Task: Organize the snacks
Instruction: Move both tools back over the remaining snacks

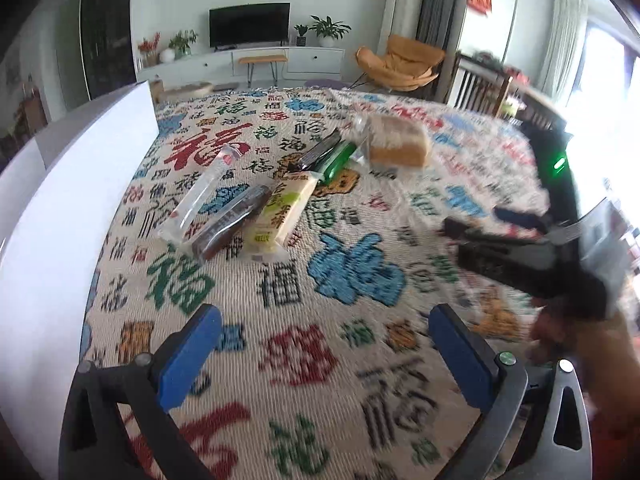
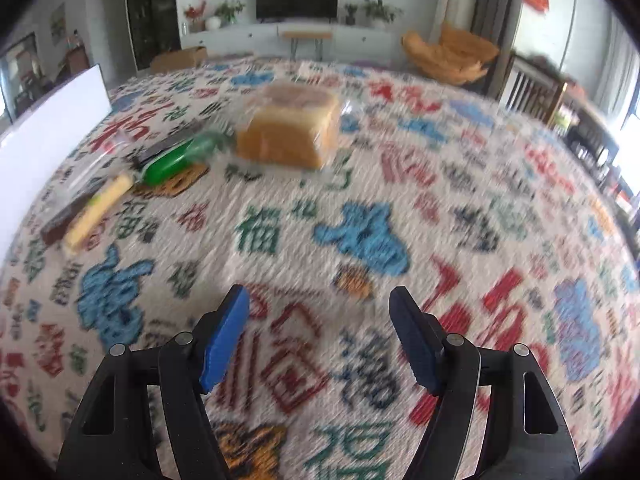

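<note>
Several snacks lie on the patterned tablecloth point(image 1: 344, 360). A clear packet point(image 1: 200, 196), a brown bar point(image 1: 232, 220) and a yellow-white packet point(image 1: 280, 212) sit side by side. Behind them are a dark packet point(image 1: 320, 152), a green packet point(image 1: 338, 160) and a bagged bread loaf point(image 1: 396, 140). My left gripper point(image 1: 324, 344) is open and empty, well short of the snacks. The right gripper point(image 1: 474, 220) shows at that view's right edge. In the right wrist view, my right gripper point(image 2: 320, 320) is open and empty, with the bread loaf point(image 2: 288, 128) ahead and the green packet point(image 2: 172, 162) and yellow-white packet point(image 2: 96, 208) to the left.
A tall white box wall point(image 1: 60, 200) stands along the table's left side, also visible as a white box wall point(image 2: 48, 120). A hand point(image 1: 580, 340) holds the right gripper. Beyond the table are a TV point(image 1: 250, 24) and an orange chair point(image 1: 400, 60).
</note>
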`<state>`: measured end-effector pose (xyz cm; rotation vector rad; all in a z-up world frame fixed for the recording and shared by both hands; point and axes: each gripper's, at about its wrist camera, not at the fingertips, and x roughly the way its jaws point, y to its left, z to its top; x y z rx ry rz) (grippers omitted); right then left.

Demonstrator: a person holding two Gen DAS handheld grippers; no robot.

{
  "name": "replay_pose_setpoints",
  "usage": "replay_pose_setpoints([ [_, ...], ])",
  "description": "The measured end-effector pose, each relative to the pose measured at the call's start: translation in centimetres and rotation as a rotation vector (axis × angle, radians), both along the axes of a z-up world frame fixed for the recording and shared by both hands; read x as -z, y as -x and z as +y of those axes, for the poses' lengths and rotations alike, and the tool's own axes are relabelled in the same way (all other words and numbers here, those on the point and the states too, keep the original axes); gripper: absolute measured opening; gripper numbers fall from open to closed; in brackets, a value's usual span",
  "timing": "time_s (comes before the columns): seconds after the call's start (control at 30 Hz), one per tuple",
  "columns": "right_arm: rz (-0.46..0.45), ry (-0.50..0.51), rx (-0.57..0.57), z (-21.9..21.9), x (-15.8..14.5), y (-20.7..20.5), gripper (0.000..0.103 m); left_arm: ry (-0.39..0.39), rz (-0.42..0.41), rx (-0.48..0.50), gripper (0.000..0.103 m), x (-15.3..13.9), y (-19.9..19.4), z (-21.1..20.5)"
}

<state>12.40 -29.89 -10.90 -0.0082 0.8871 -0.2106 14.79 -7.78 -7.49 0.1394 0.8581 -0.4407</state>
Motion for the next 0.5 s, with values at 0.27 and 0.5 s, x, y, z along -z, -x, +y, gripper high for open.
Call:
replay_pose_setpoints([
  [0.27, 0.006, -0.181, 0.017, -3.5, 0.8, -1.4, 0.094, -0.08, 0.051, -0.105, 0.102, 3.1, -4.4, -0.1],
  [0.5, 0.035, -0.125, 0.006, -2.4, 1.3, -1.9, 0.096, -0.082, 0.11, -0.142, 0.103, 4.2, -5.1, 0.5],
])
